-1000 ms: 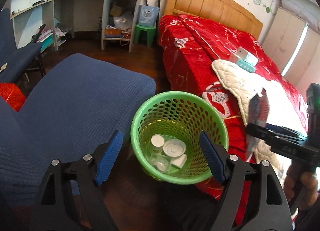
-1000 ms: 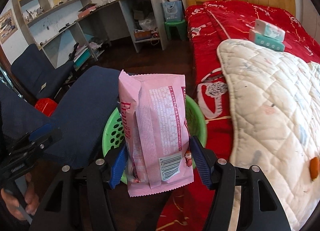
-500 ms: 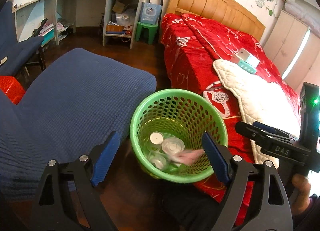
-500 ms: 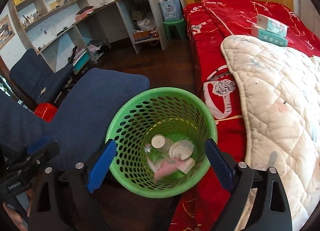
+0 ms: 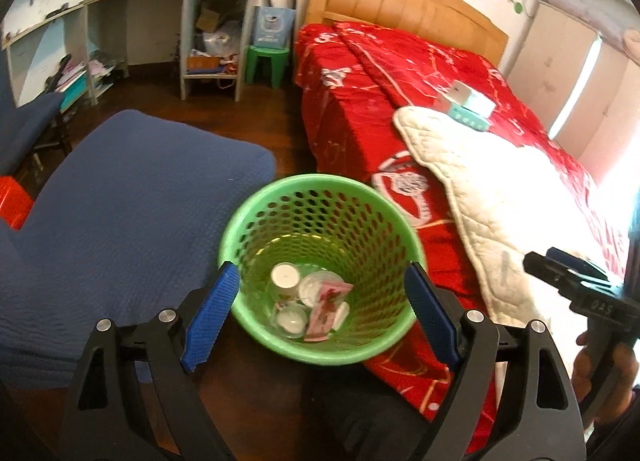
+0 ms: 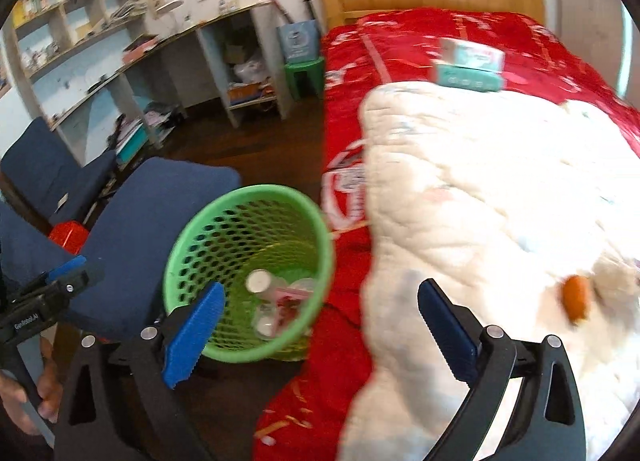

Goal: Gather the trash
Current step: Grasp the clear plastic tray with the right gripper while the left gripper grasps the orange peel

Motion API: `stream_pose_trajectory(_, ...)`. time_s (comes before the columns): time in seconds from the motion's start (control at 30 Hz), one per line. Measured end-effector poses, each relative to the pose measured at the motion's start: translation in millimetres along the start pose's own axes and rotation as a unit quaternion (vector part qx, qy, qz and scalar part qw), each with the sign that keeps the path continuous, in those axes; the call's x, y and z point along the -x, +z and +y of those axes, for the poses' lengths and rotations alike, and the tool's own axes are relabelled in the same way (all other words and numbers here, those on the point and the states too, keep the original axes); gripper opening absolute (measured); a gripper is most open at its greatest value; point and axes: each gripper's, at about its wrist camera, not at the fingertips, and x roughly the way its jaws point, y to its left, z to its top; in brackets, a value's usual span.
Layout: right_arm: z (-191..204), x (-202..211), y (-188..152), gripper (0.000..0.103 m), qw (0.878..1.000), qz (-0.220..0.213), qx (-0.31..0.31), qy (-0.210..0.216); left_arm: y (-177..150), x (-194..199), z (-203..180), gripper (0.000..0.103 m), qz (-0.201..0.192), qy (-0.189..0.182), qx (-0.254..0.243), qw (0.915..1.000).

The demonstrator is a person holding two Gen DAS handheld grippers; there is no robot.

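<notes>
A green perforated basket [image 5: 320, 197] stands on the floor between a blue chair and the bed; it also shows in the right wrist view [image 6: 224, 217]. Inside lie a pink snack wrapper [image 5: 326, 311], a white cup [image 5: 285, 279] and small clear lids. My left gripper [image 5: 320, 313] is open and empty, with its jaws on either side of the basket's near rim. My right gripper [image 6: 320, 325] is open and empty, above the edge of the bed to the right of the basket. An orange scrap [image 6: 576, 297] lies on the white quilt [image 6: 500, 189].
The bed has a red cover [image 5: 360, 81] and a wooden headboard. Two tissue packs [image 6: 468, 65] lie on it. A blue chair cushion [image 5: 132, 197] is to the left of the basket. A desk with shelves [image 5: 212, 21] and a green stool [image 5: 266, 61] stand at the back.
My right gripper opened and the pink wrapper dropped into the basket. The right gripper then swung right over the quilt. The left gripper moved closer to the basket.
</notes>
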Motion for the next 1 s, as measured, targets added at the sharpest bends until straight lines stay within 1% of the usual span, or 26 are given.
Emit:
stream_pose_trajectory(0.2,-63.8,36.4,-11.0,0.094,0.998,-0.018,-0.043,-0.051,-1.8,-4.9,-38.4,0.084,0.006,-0.019,-0.036,0.9992)
stream_pose_trajectory(0.43,-140.4,79.2,-13.5,0.094,0.990,-0.035,-0.095,-0.102,-4.1,-11.9,-80.6,0.084,0.018,-0.043,-0.069,0.9965)
stream_pose_trajectory(0.57,-190.2,103.1,-7.6,0.094,0.983,-0.041,-0.127,-0.129,-6.1,-16.3,-104.5,0.084,0.023,-0.053,-0.089,0.9943)
stream_pose_trajectory(0.63,-214.6,112.2,-4.4,0.094,0.978,-0.041,-0.150,-0.136,-5.8,-18.7,-113.4,0.084,0.025,-0.059,-0.094,0.9935)
stream_pose_trajectory(0.73,-249.5,122.6,0.8,0.094,0.973,-0.034,-0.181,-0.139,-6.0,-23.0,-127.6,0.084,0.030,-0.065,-0.103,0.9921)
stream_pose_trajectory(0.77,-266.0,127.6,3.2,0.094,0.970,-0.031,-0.194,-0.146,-5.7,-24.1,-131.3,0.084,0.030,-0.067,-0.106,0.9916)
stream_pose_trajectory(0.87,-299.7,137.5,6.1,0.094,0.962,-0.022,-0.222,-0.156,-7.2,-27.1,-140.7,0.084,0.033,-0.069,-0.114,0.9905)
stream_pose_trajectory(1.0,-337.6,144.2,6.6,0.094,0.953,-0.010,-0.246,-0.177,-9.1,-35.4,-147.8,0.084,0.042,-0.068,-0.116,0.9900)
